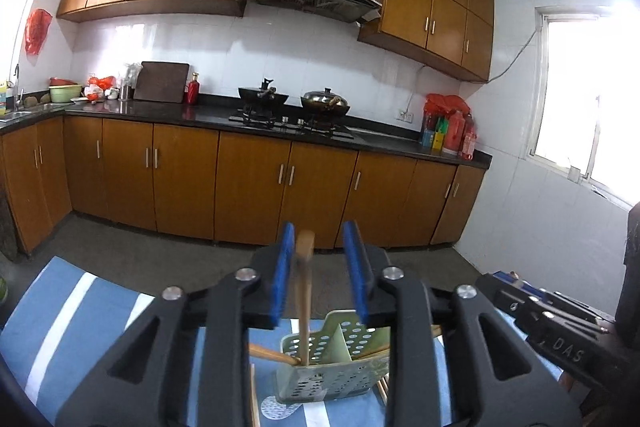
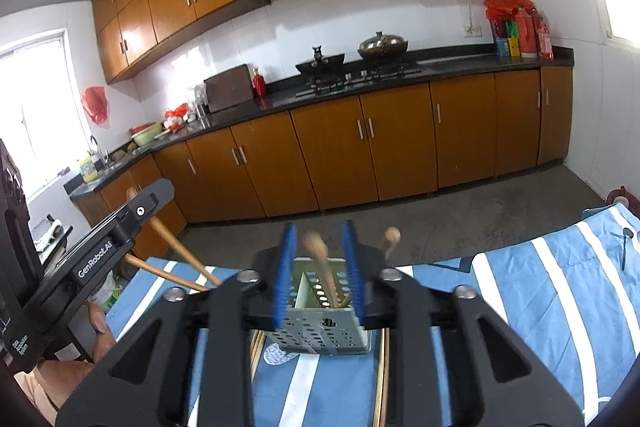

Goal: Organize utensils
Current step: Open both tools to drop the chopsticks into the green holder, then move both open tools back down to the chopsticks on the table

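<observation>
Both tongs, left (image 1: pixel 318 267) and right (image 2: pixel 318 267), are spread, each with a wooden stick (image 1: pixel 305 291) loose between the pads, standing in the holder (image 1: pixel 340 367) just below. Lift away straight so nothing tips.

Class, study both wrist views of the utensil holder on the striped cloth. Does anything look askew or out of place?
Yes. A wooden chopstick pokes sideways out of the perforated grey-green utensil holder rather than standing upright, and several loose wooden sticks lie flat on the blue-and-white striped cloth beside its base.
</observation>
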### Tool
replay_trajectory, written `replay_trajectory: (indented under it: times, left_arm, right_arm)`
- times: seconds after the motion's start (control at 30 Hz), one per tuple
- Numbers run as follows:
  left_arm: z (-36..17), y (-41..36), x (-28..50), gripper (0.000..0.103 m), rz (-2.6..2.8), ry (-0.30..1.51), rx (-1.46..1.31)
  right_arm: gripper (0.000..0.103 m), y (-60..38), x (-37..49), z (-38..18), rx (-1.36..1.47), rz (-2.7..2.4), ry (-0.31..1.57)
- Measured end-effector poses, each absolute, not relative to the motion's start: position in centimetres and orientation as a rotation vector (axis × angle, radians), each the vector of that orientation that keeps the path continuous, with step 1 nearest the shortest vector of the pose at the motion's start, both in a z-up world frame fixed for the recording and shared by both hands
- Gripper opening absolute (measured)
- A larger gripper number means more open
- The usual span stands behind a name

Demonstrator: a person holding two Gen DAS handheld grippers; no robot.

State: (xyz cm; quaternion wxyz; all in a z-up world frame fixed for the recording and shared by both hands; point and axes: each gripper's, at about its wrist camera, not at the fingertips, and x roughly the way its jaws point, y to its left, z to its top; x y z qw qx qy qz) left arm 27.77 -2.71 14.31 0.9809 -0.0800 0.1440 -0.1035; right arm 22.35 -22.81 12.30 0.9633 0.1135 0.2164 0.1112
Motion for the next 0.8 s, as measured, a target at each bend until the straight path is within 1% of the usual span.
replay_trajectory:
  times: [0.2,0.27,0.33,0.4,0.5,0.53,0.57,0.6,0.67,0.8]
  left_arm:
    - [15.2,-0.3,24.3,0.037,-0.186,0.261,-0.184]
    - [14.8,0.7,22.7,0.039,-0.169,0.268,-0.188]
    - [13.7,2.0,20.8,0.042,-0.149,0.292,-0.189]
    - [12.0,3.1,19.4,0.047,-0.128,0.318,-0.178]
    - [7.9,4.3,18.5,0.047,-0.078,0.419,-0.131]
    - [5.6,4.8,18.7,0.047,-0.054,0.488,-0.125]
    - [4.6,5.2,18.8,0.045,-0.042,0.522,-0.128]
    - [3.3,5.6,18.8,0.042,-0.032,0.553,-0.135]
    - [1.0,6.2,18.7,0.040,-0.015,0.615,-0.151]
    - [-1.6,6.5,18.7,0.039,-0.024,0.690,-0.175]
  right_arm:
    - [0.029,-24.4,18.9,13.6,0.239,0.168,0.342]
    - [0.029,-25.2,17.3,13.4,0.248,0.137,0.320]
    - [0.029,-26.5,15.8,11.9,0.261,0.090,0.329]
    - [0.029,-27.5,15.3,9.5,0.271,0.048,0.387]
    - [0.028,-28.3,16.2,3.9,0.290,0.035,0.567]
    - [0.027,-28.3,16.7,1.9,0.296,0.038,0.632]
    - [0.022,-28.1,17.2,-0.4,0.306,0.057,0.704]
    - [0.020,-27.9,17.5,-1.7,0.308,0.071,0.740]
    - [0.019,-26.9,17.8,-4.2,0.310,0.102,0.807]
    - [0.017,-25.7,18.6,-6.4,0.298,0.133,0.865]
